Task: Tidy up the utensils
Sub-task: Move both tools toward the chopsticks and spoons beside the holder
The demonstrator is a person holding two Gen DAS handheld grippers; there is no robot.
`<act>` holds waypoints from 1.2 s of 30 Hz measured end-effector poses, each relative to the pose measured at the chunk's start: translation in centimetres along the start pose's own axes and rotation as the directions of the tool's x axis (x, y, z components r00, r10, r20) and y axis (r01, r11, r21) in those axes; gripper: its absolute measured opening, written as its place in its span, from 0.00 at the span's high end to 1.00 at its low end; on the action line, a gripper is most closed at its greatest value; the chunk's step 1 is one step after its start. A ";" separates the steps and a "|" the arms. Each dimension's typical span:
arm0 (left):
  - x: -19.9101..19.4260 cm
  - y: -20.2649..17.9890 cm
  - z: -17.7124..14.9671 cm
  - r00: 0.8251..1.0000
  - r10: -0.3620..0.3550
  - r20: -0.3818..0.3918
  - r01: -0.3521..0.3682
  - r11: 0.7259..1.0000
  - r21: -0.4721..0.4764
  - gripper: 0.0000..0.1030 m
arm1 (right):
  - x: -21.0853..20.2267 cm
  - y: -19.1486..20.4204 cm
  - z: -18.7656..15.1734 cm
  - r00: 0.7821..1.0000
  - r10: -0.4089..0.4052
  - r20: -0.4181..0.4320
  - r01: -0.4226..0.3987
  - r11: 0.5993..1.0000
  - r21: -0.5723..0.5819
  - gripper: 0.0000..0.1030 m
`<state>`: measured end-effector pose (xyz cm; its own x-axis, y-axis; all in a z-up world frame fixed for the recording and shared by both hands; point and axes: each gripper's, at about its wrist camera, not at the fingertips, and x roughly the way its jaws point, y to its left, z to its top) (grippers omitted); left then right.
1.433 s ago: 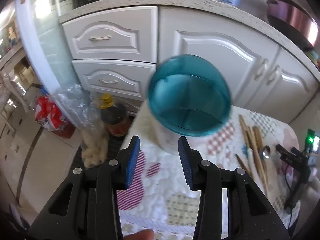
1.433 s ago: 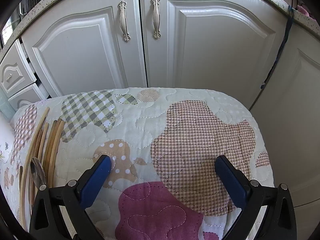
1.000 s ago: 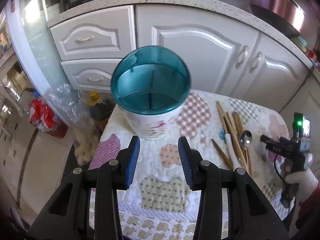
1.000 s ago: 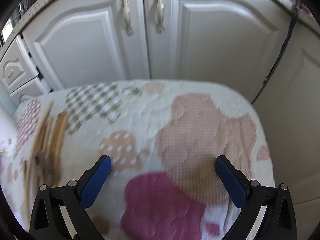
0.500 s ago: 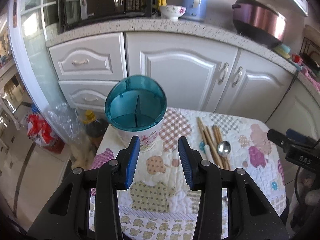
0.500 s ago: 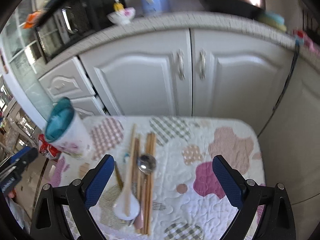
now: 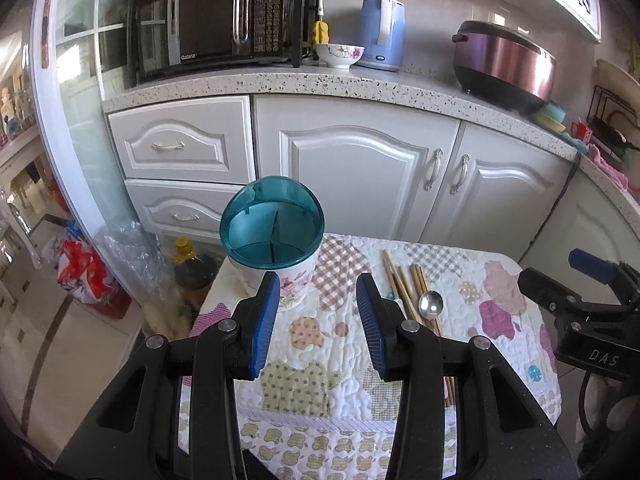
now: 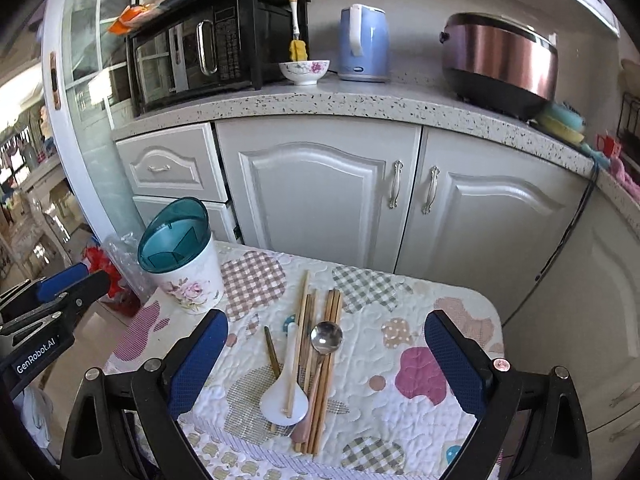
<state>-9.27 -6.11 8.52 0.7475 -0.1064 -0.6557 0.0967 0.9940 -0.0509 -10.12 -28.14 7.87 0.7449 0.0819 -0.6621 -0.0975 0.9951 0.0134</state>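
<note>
A white floral utensil holder (image 8: 191, 276) with a teal divided insert (image 7: 272, 232) stands at the table's far left corner. Wooden chopsticks (image 8: 330, 344), a metal spoon (image 8: 326, 338) and a white spoon (image 8: 285, 392) lie in a pile at the table's middle; the metal spoon (image 7: 431, 303) also shows in the left wrist view. My left gripper (image 7: 316, 320) is open and empty, held above the table's near left, short of the holder. My right gripper (image 8: 326, 364) is wide open and empty above the table's front, the utensil pile between its jaws in view.
The small table wears a patchwork quilt (image 8: 416, 364). White cabinets (image 8: 320, 196) stand behind it under a counter with a microwave (image 8: 208, 48), kettle (image 8: 363, 44) and rice cooker (image 8: 500, 60). An oil bottle (image 7: 192, 264) and bags sit on the floor left of the table.
Both grippers have pulled back and risen, so the whole table and the counter now show. Neither gripper has taken hold of anything.
</note>
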 end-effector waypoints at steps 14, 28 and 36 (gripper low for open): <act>1.3 -1.6 0.3 1.000 -0.005 -0.001 0.005 1.000 0.023 0.62 | 1.2 -1.0 0.3 1.000 -0.025 -0.016 0.025 0.999 0.027 0.05; 1.6 -2.8 1.3 1.000 -0.011 0.002 0.011 0.999 0.039 0.62 | 1.5 -1.7 1.2 0.999 -0.025 -0.020 0.026 0.999 0.030 0.05; 2.0 -3.0 1.8 1.000 -0.026 -0.001 0.026 0.999 0.034 0.62 | 1.4 -1.5 1.9 1.000 -0.029 -0.010 0.029 1.000 0.011 0.05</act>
<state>-6.89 -9.30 8.68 0.7441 -0.1325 -0.6548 0.1390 0.9894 -0.0422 -7.65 -29.44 8.37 0.7409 0.0525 -0.6696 -0.0688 0.9976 0.0021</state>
